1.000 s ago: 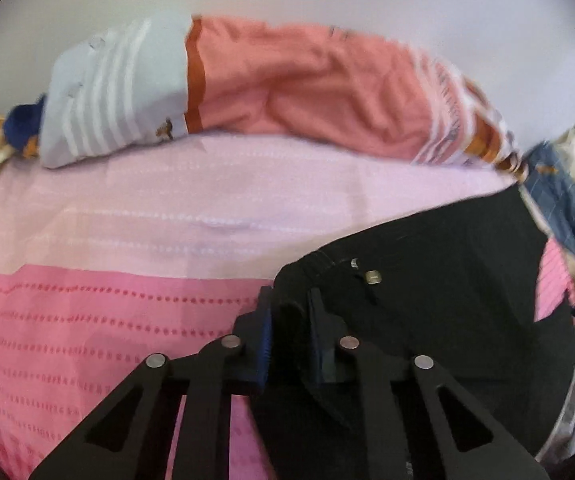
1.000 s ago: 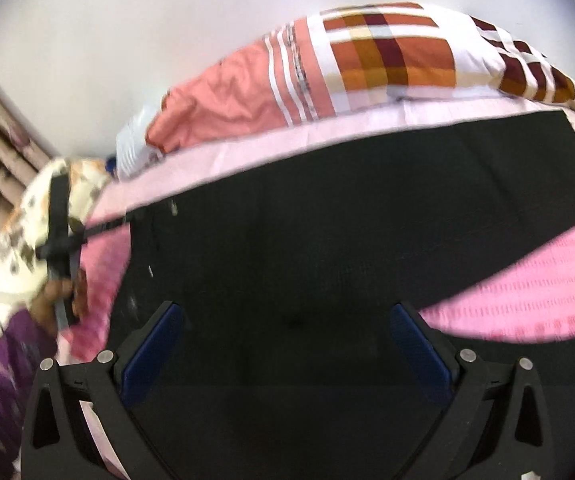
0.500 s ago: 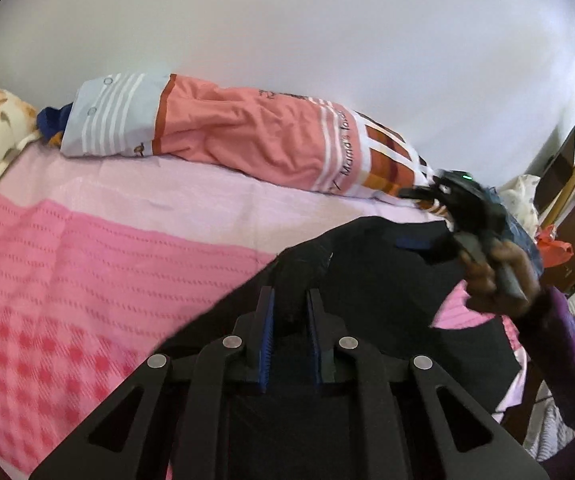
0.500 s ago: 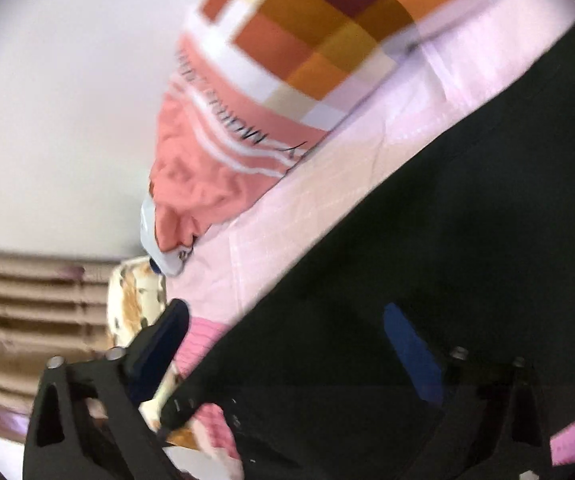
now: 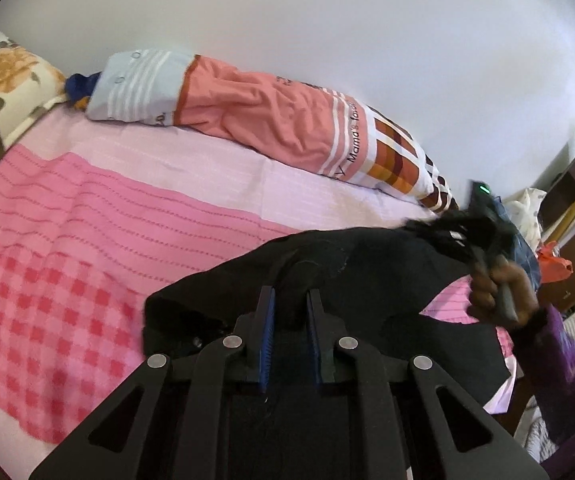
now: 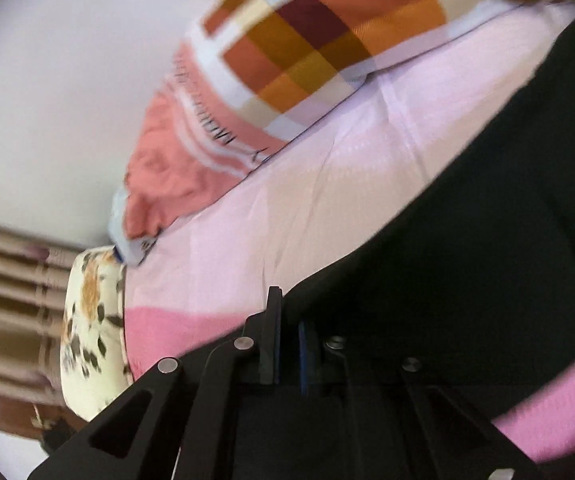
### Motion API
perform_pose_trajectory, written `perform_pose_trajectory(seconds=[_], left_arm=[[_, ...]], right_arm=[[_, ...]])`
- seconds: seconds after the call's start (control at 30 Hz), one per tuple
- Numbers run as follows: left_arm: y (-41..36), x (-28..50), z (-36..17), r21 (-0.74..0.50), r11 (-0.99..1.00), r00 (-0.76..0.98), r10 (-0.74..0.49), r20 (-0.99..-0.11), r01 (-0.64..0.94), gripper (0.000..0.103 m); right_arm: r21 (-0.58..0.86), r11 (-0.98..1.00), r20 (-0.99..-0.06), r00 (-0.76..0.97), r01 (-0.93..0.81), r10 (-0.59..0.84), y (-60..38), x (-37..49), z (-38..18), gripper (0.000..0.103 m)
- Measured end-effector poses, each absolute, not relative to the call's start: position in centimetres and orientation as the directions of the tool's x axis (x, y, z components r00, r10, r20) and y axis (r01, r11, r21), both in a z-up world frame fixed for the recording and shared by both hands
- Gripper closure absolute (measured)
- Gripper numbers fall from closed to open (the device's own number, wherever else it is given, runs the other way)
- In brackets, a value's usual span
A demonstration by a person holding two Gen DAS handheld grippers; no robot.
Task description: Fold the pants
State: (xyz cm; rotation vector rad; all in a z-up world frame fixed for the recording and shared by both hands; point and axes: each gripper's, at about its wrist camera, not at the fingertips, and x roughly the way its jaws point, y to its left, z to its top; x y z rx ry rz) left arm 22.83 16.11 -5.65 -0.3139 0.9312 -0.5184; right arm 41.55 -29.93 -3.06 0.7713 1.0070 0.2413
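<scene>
Two grippers, left [image 5: 290, 312] and right [image 6: 287, 332], each clamp black pants [image 5: 367, 264] lifted above the pink bedspread [image 5: 87, 240], the right having just closed.

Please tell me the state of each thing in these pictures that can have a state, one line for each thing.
Left hand-held gripper: shut on the black pants.
Right hand-held gripper: jaws have just been closing, now shut on the black pants.
Black pants: partly lifted off the bed, bunched, not yet folded flat.
Pink bedspread: spread flat on the bed.
Long bolster pillow: lying along the wall.
Floral pillow: at the bed's end.
</scene>
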Motion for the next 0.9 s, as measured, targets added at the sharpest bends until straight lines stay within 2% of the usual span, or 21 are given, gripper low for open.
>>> perform_pose_trajectory(seconds=[0.17, 0.23, 0.43, 0.7, 0.83, 0.9], left_arm=[[17.4, 19.7, -5.6, -0.467, 0.844, 0.471, -0.534, -0.702, 0.263, 0.088], [17.7, 18.4, -5.7, -0.462, 0.850, 0.465, -0.525, -0.713, 0.252, 0.088], [19.3, 14.9, -7.6, -0.470, 0.864, 0.440, -0.498, -0.747, 0.180, 0.088], [19.8, 10.7, -10.6, -0.433, 0.893, 0.394, -0.444, -0.804, 0.122, 0.087], [19.1, 9.5, -12.0, -0.341, 0.932, 0.374, -0.363, -0.853, 0.126, 0.087], [19.2, 9.0, -12.1, -0.291, 0.951, 0.378, -0.310, -0.872, 0.108, 0.085]], right_arm=[[0.706, 0.692, -0.636, 0.565, 0.152, 0.526, -29.9, 32.1, -2.9, 0.095], [0.736, 0.657, -0.614, 0.569, 0.164, 0.546, -29.7, 28.2, -3.8, 0.095], [0.758, 0.611, -0.625, 0.525, 0.230, 0.578, -27.4, 21.2, -7.5, 0.096], [0.773, 0.552, -0.631, 0.470, 0.313, 0.617, -26.6, 17.7, -12.6, 0.096], [0.775, 0.559, -0.629, 0.455, 0.296, 0.630, -26.2, 17.5, -13.9, 0.100], [0.775, 0.570, -0.625, 0.460, 0.273, 0.630, -26.4, 17.5, -13.7, 0.097]])
